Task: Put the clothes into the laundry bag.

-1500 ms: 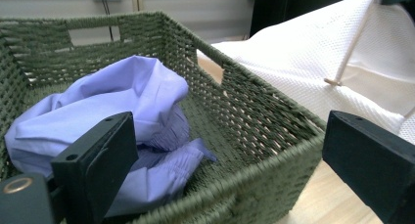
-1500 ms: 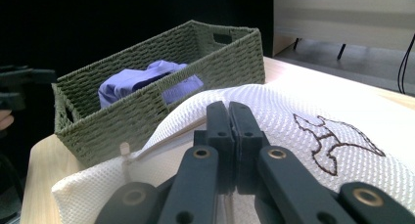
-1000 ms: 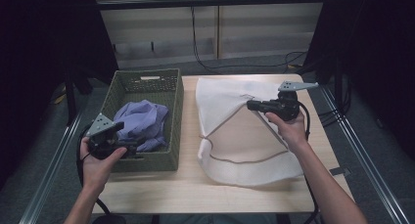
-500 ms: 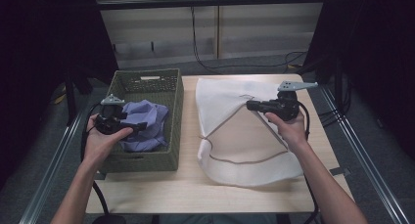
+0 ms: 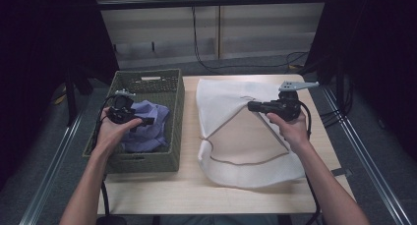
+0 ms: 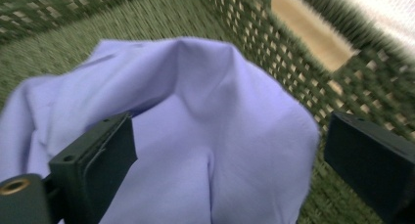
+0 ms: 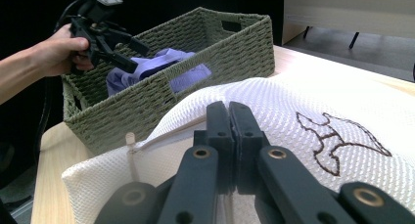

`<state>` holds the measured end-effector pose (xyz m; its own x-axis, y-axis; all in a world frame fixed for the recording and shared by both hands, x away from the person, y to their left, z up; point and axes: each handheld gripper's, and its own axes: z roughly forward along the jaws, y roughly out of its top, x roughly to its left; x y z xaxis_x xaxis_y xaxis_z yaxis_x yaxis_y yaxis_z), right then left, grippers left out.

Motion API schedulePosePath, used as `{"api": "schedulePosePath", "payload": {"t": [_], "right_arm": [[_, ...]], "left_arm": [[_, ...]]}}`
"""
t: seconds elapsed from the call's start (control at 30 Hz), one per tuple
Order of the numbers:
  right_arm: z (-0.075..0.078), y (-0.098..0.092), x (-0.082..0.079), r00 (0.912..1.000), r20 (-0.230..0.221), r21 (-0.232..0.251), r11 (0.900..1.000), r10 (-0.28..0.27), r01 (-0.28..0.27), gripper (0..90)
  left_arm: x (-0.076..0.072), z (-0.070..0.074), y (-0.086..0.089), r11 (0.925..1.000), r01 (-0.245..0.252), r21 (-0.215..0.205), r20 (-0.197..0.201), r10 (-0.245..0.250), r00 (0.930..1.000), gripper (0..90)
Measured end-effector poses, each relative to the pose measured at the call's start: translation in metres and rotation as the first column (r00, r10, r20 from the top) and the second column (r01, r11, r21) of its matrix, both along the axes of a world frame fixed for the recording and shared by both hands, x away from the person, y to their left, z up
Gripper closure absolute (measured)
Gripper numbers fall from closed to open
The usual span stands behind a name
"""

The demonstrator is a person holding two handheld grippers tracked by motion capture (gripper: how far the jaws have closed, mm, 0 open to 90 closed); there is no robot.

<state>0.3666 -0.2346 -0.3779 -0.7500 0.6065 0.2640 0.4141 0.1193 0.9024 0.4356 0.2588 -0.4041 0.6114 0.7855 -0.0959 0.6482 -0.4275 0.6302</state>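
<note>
Count: one tabletop [image 5: 162, 195], one white mesh laundry bag [image 5: 223, 104], one green woven basket [image 5: 140, 162], one lilac garment [image 5: 147, 129], two grippers.
White mesh laundry bag: largest soft thing; it lay flat across the tabletop to the right of the basket, its mouth pulled open into a triangular gap, a drawcord trailing along the near edge. A dark embroidered outline [image 7: 337, 143] marked its cloth.
Green woven basket: stood at the left of the tabletop, just beside the bag, stiff-walled, with a cut-out handle in its far end.
Lilac garment: lay crumpled inside the basket, bunched into a raised fold.
Handling: judged light, limp and prone to slip; it would sag and trail once lifted, so the raised fold at the top looked the best place to pinch, deep enough to catch several layers.
Left gripper [image 5: 142, 122]: its fingers [image 6: 98, 153] had just been opening and stood spread either side of the garment's fold, not pressing on it.
Right gripper [image 5: 253, 106]: its fingers [image 7: 220, 131] were pressed together over the bag's raised upper edge, apparently pinching the mesh.
</note>
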Motion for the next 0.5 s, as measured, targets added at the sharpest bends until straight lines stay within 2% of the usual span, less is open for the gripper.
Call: {"api": "schedulePosePath", "payload": {"t": [0.03, 0.1, 0.13, 0.2, 0.27, 0.33, 0.4, 0.43, 0.47, 0.5], "right_arm": [[0.0, 0.0, 0.0, 1.0, 0.0, -0.001, 1.0, -0.001, 0.001, 89.0], [0.0, 0.001, 0.0, 1.0, 0.0, -0.006, 1.0, 0.002, -0.002, 88.9], [-0.001, 0.002, 0.0, 1.0, 0.0, -0.007, 1.0, 0.002, -0.002, 88.8], [-0.001, 0.002, 0.0, 1.0, -0.001, -0.003, 1.0, 0.0, 0.0, 88.7], [-0.001, 0.001, 0.0, 1.0, -0.001, -0.002, 1.0, -0.001, 0.001, 88.7], [-0.001, 0.001, 0.0, 1.0, -0.001, -0.004, 1.0, 0.0, 0.0, 88.8], [-0.001, 0.001, 0.001, 1.0, -0.004, -0.003, 1.0, -0.001, 0.001, 88.8], [-0.002, 0.001, 0.001, 1.0, -0.006, -0.007, 1.0, -0.002, 0.002, 88.8], [-0.002, 0.002, 0.001, 1.0, -0.006, -0.009, 1.0, -0.002, 0.002, 88.7], [-0.002, 0.002, 0.001, 1.0, -0.006, -0.01, 1.0, 0.003, -0.003, 88.7]], "left_arm": [[0.001, -0.002, -0.002, 0.9998, -0.013, 0.015, 0.018, 0.013, 0.9998, 4.5], [0.006, -0.006, -0.001, 0.9999, 0.01, -0.012, -0.001, -0.01, 1.0, 4.4], [0.007, -0.007, -0.002, 0.9999, -0.001, -0.011, -0.006, 0.001, 1.0, 4.0], [0.011, -0.012, -0.002, 1.0, 0.004, 0.005, -0.027, -0.003, 0.9996, 3.8], [0.015, -0.019, -0.004, 0.9999, -0.007, 0.012, -0.068, 0.008, 0.9977, 3.4], [0.018, -0.025, -0.006, 0.9987, -0.003, 0.05, -0.094, 0.007, 0.9956, 3.5], [0.021, -0.031, -0.008, 0.998, -0.013, 0.062, -0.106, 0.02, 0.9942, 3.5], [0.022, -0.034, -0.008, 0.9973, -0.003, 0.073, -0.12, 0.012, 0.9927, 3.5], [0.023, -0.038, -0.009, 0.9976, -0.008, 0.069, -0.129, 0.017, 0.9916, 3.5], [0.025, -0.041, -0.009, 0.9948, 0.008, 0.101, -0.15, 0.008, 0.9887, 3.2]]}}
